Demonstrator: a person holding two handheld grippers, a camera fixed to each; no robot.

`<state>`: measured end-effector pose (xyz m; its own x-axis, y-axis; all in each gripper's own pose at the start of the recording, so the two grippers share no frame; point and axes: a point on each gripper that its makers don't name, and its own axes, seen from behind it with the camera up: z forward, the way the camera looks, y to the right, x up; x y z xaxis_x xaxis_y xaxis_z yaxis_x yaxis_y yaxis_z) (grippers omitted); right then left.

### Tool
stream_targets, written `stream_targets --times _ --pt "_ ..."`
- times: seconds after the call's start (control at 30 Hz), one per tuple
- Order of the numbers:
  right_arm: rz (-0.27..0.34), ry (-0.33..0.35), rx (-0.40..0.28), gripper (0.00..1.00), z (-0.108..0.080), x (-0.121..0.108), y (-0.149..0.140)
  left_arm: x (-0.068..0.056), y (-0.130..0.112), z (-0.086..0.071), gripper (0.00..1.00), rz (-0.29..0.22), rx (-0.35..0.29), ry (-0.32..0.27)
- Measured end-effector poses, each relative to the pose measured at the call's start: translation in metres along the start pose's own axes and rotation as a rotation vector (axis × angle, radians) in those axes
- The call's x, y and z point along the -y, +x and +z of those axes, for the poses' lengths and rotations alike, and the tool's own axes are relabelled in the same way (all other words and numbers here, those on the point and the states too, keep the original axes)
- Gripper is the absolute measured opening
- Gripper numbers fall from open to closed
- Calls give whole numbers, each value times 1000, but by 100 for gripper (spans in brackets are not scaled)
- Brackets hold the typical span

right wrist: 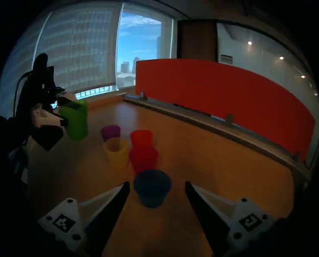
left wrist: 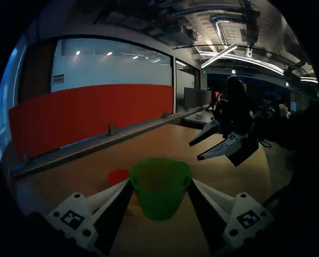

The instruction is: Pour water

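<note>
A green cup (left wrist: 160,188) stands upright between my left gripper's (left wrist: 159,182) fingers, which press on both its sides. The same green cup (right wrist: 76,120) appears at the far left of the right gripper view, held by that left gripper (right wrist: 65,112). My right gripper (right wrist: 156,184) is open, with a dark blue cup (right wrist: 152,187) on the table just beyond its fingertips, untouched. Behind it stand two red cups (right wrist: 143,157), a yellow cup (right wrist: 116,150) and a purple cup (right wrist: 111,132). From the left gripper view, the right gripper (left wrist: 195,151) hangs open over the table. Any water is too dim to see.
A wooden table (right wrist: 228,171) carries everything. A red partition (right wrist: 228,94) on a grey rail runs along its far edge. A red cup (left wrist: 117,175) peeks out behind the green one. Large windows (right wrist: 95,55) lie beyond the left gripper.
</note>
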<state>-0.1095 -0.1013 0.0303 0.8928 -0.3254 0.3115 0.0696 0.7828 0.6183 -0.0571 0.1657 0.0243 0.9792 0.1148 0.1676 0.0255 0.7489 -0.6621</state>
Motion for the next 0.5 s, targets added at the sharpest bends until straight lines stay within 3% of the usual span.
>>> stream_targets --times 0.5 --pt "-16 25 28 100 18 11 -6 18 11 -24 87 -32 -102 47"
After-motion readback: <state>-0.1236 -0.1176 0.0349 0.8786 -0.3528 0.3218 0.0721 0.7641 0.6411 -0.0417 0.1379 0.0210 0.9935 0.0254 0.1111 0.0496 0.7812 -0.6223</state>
